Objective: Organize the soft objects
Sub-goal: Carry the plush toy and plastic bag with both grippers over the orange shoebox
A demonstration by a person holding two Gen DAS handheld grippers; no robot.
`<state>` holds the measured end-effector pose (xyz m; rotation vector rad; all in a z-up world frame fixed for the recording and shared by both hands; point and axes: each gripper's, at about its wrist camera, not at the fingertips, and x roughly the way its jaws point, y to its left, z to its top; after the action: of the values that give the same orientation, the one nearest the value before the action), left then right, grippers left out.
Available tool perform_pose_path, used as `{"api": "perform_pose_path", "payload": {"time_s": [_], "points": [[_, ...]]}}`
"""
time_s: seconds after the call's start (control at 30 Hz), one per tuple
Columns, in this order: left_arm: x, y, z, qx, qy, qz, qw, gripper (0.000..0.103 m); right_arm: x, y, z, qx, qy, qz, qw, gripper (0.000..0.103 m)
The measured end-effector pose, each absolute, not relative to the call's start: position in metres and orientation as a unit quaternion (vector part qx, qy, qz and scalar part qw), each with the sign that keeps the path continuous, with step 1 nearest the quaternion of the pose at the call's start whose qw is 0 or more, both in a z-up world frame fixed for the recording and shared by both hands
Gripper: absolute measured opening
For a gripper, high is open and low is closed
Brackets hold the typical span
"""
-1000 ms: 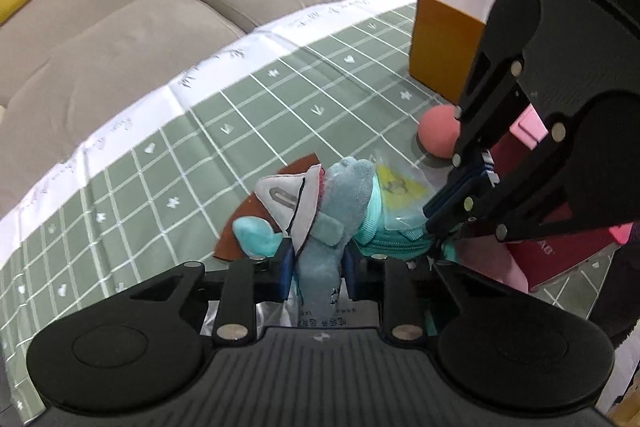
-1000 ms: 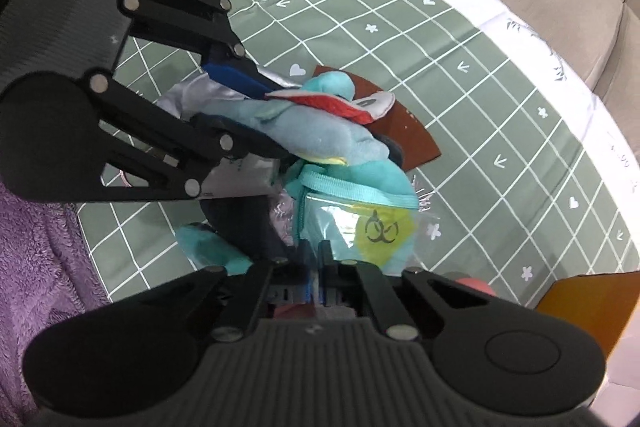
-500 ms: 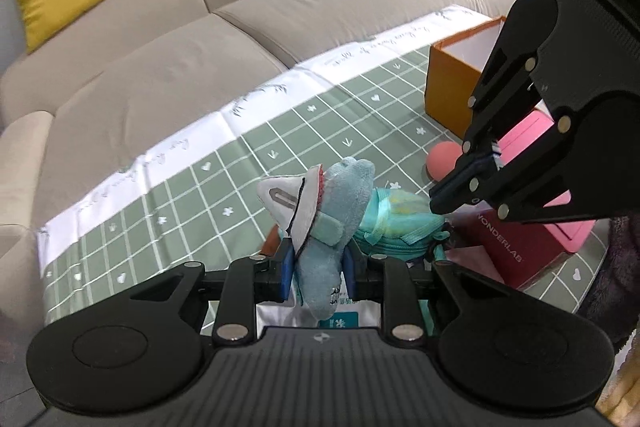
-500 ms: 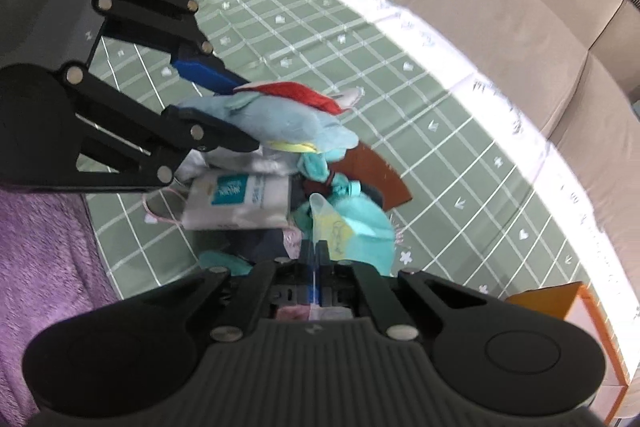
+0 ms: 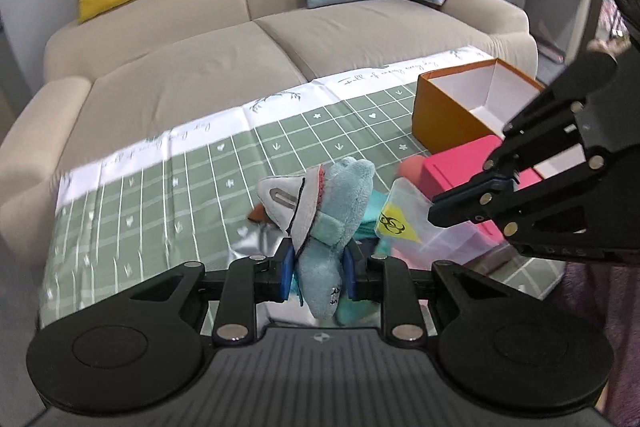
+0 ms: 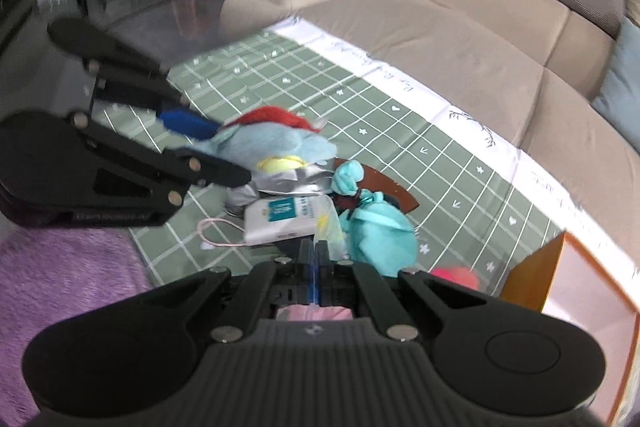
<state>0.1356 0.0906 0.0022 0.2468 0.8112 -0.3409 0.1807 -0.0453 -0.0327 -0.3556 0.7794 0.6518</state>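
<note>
My left gripper [image 5: 318, 273] is shut on a light blue plush shark [image 5: 336, 211] with a white and red mouth, held above the green checked cloth [image 5: 180, 187]. The shark also shows in the right wrist view [image 6: 268, 143]. My right gripper [image 6: 315, 269] is shut on a clear plastic bag with a yellow label [image 5: 416, 223], which holds a teal soft toy [image 6: 380, 235]. The bag hangs just right of the shark. An open orange box [image 5: 452, 115] and a pink box [image 5: 460, 167] stand at the right.
A white tissue pack [image 6: 280, 219], a silver pouch [image 6: 280, 185], a brown piece [image 6: 384, 187] and a pink ball [image 6: 456, 275] lie on the cloth. A beige sofa [image 5: 240, 47] with cushions stands behind. A purple rug [image 6: 60, 275] lies at the near side.
Both grippers have risen well above the cloth with the shark and the bag. The bag has come away from the pile, and more of the sofa and room shows.
</note>
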Motion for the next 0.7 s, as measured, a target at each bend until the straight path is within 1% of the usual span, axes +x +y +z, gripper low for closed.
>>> {"api": "perform_pose_path", "payload": {"time_s": [0.3, 0.5, 0.7], "points": [[0.087, 0.086, -0.006, 0.032, 0.400, -0.138, 0.905, 0.028, 0.127, -0.082, -0.038, -0.069, 0.365, 0.297, 0.880, 0.000], [0.064, 0.066, -0.014, 0.011, 0.408, -0.152, 0.900, 0.028, 0.099, -0.109, -0.050, -0.028, 0.375, 0.267, 0.887, 0.000], [0.050, 0.033, -0.010, 0.020, 0.412, -0.192, 0.890, 0.028, 0.076, -0.143, -0.056, -0.011, 0.369, 0.227, 0.901, 0.000]]}}
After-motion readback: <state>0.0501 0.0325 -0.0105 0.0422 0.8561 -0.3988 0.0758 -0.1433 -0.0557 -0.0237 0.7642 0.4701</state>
